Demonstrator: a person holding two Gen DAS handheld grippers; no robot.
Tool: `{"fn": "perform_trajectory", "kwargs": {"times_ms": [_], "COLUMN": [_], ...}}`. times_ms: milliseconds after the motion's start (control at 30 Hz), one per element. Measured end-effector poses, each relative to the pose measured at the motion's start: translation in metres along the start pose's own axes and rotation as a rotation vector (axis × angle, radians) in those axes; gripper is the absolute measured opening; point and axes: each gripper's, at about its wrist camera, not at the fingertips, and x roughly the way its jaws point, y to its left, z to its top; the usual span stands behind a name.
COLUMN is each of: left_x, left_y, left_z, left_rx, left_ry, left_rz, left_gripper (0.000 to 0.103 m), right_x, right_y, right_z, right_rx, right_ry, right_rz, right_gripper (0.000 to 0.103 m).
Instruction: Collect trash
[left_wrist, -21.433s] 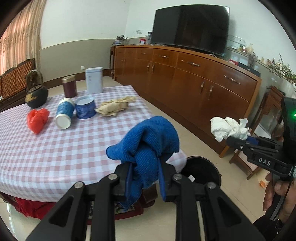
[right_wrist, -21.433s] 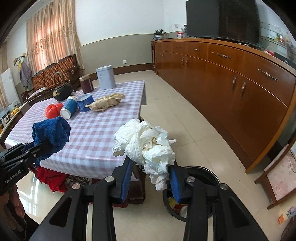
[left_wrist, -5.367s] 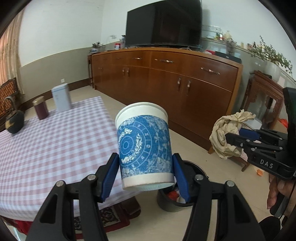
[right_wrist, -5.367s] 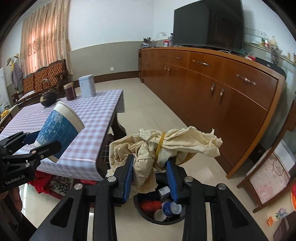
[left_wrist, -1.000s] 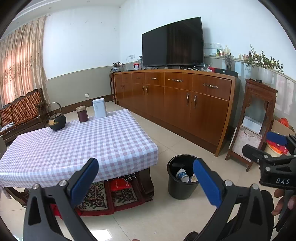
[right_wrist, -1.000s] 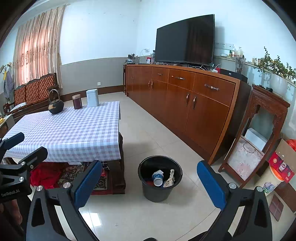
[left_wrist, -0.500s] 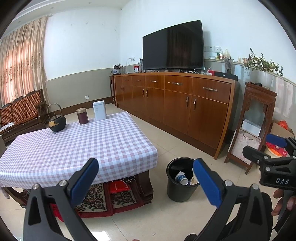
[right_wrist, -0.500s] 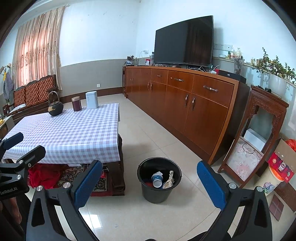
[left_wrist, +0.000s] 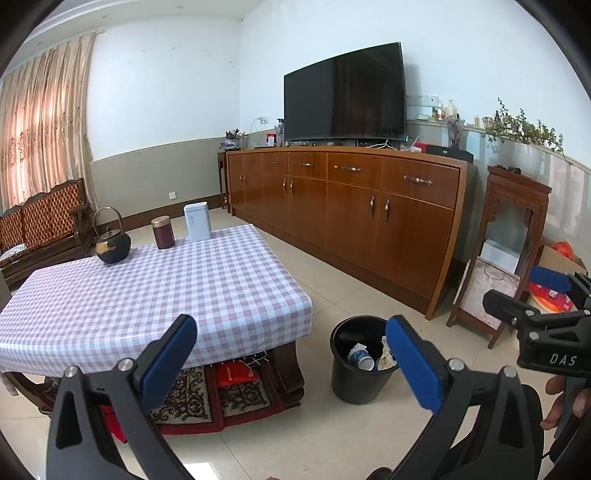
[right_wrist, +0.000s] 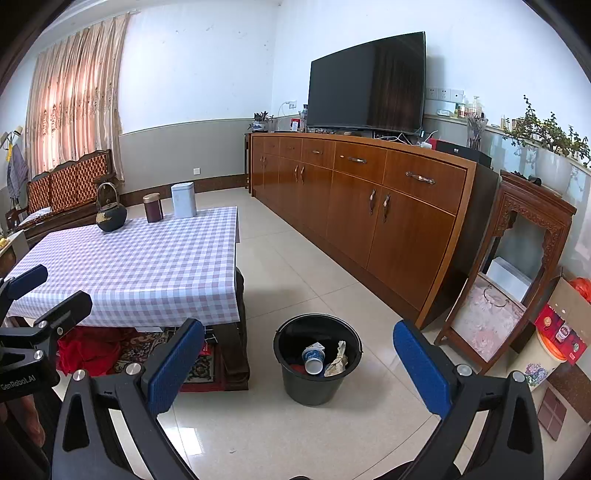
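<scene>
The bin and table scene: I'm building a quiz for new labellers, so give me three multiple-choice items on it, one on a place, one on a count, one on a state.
1. Where does the black bin stand?
A. On the table
B. On the floor beside the table's corner
C. Inside the cabinet

2. How many things stand on the checked tablecloth?
A. One
B. Three
C. Five

3. How are the two grippers?
A. Both open and empty
B. Both shut on cloth
C. Left open, right shut on a cup

Answers:
1. B, since the bin sits on the tiles between the table and the wooden cabinet.
2. B, since only the kettle, the dark red tin and the white tin stand there.
3. A, since the left gripper and the right gripper each show blue pads wide apart with nothing between them.
</scene>
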Motion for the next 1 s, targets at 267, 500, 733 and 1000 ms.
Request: {"fn": "perform_trajectory", "kwargs": {"times_ms": [267,500,733,1000], "left_x": [0.0001,0.0006,0.0016,0.0056], "left_y": [-0.0030,-0.0025,-0.0007,0.0003], "left_z": [0.0005,0.0005,0.0007,-0.0015], "left_rx": [0.003,0.004,-0.002,0.012], "left_ry": [0.005,0.002,0.004,0.021], "left_rz": [-0.003,-0.001,0.001,-0.014], "left_gripper": [0.103,0.103,0.103,0.103], "right_x": [0.0006,0.0012,0.0017,0.0024], "right_y": [0.0019,0.0030,0.0034,0.0032], "right_z": [0.0017,0.0029,0.0029,0.0026], "right_rx": [-0.006,-0.011,-0.013,-0.014], "right_ry": [0.001,0.001,0.000,0.000], "right_rz": [-0.001,0.000,0.004,0.003], "right_gripper": [0.103,0.103,0.103,0.103]}}
